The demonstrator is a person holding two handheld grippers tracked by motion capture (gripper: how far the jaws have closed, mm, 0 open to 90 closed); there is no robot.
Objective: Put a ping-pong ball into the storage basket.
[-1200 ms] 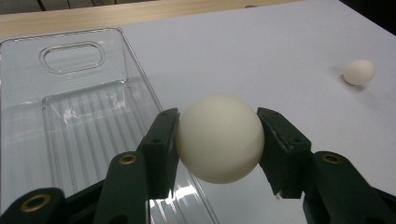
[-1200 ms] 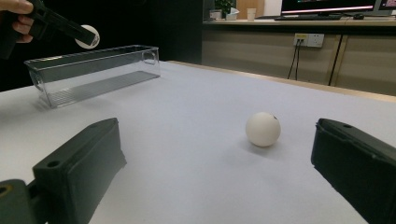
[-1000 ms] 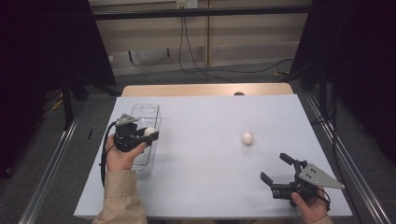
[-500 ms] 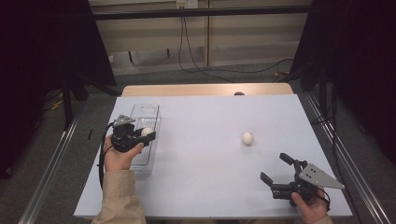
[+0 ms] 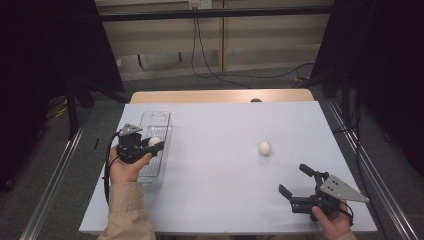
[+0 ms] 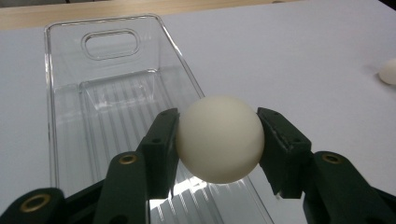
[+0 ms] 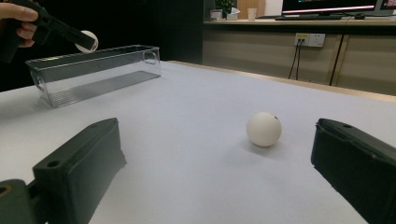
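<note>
A clear plastic bin [image 5: 159, 125] [image 6: 93, 107] [image 7: 93, 77] stands on the left of the white table. My left gripper [image 5: 155, 144] [image 6: 218, 140] is shut on a cream ball [image 5: 154, 141] [image 6: 218, 138] [image 7: 87, 41] and holds it above the bin. A second cream ball [image 5: 264, 147] [image 7: 264, 129] [image 6: 388, 71] lies loose on the table right of centre. Near the front right edge my right gripper [image 5: 295, 182] [image 7: 217, 172] stands open, its jaws wide apart and aimed toward that ball, with a stretch of table between.
The white table top [image 5: 225, 150] runs to a wooden strip [image 5: 220, 96] at the far edge. Metal rails [image 5: 55, 170] flank both sides. Cables [image 5: 220, 70] lie on the floor behind the table.
The left hand has shifted slightly with the ball over the bin. The right gripper and the loose ball have stayed where they were.
</note>
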